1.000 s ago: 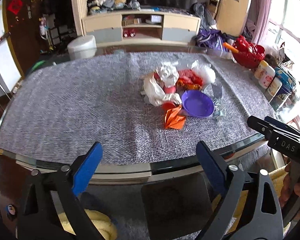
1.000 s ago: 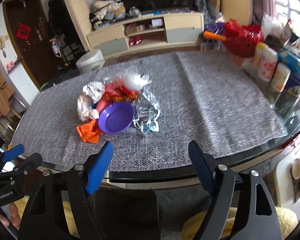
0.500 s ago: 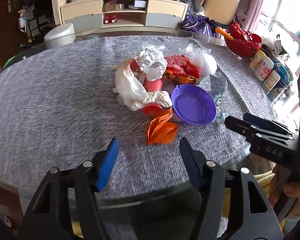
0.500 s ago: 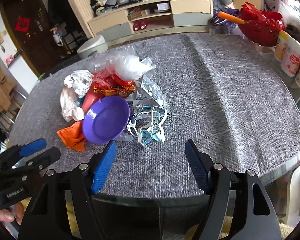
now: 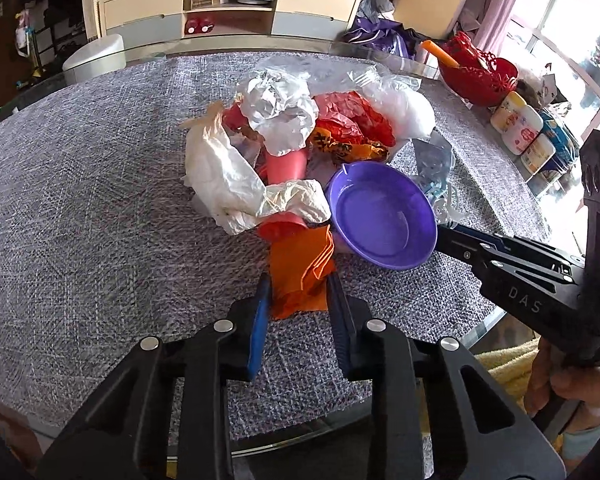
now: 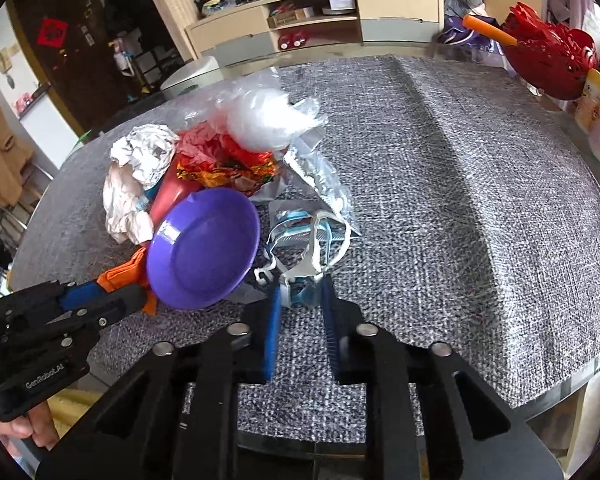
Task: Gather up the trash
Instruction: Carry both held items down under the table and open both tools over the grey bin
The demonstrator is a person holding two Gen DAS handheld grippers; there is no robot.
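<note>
A heap of trash lies mid-table: an orange wrapper, a purple bowl, white crumpled bags, a pink cup, red and orange wrappers and a blue-white face mask. My left gripper has its jaws closed in around the near end of the orange wrapper. My right gripper has its jaws closed in around the near edge of the face mask, and it also shows at the right of the left wrist view.
The oval glass table has a grey woven cloth. A red basket and white jars stand at the right edge. A TV cabinet and a white stool stand beyond the table.
Both grippers moved forward over the table to the trash heap and narrowed from wide open: the left around the orange wrapper, the right around the face mask.
</note>
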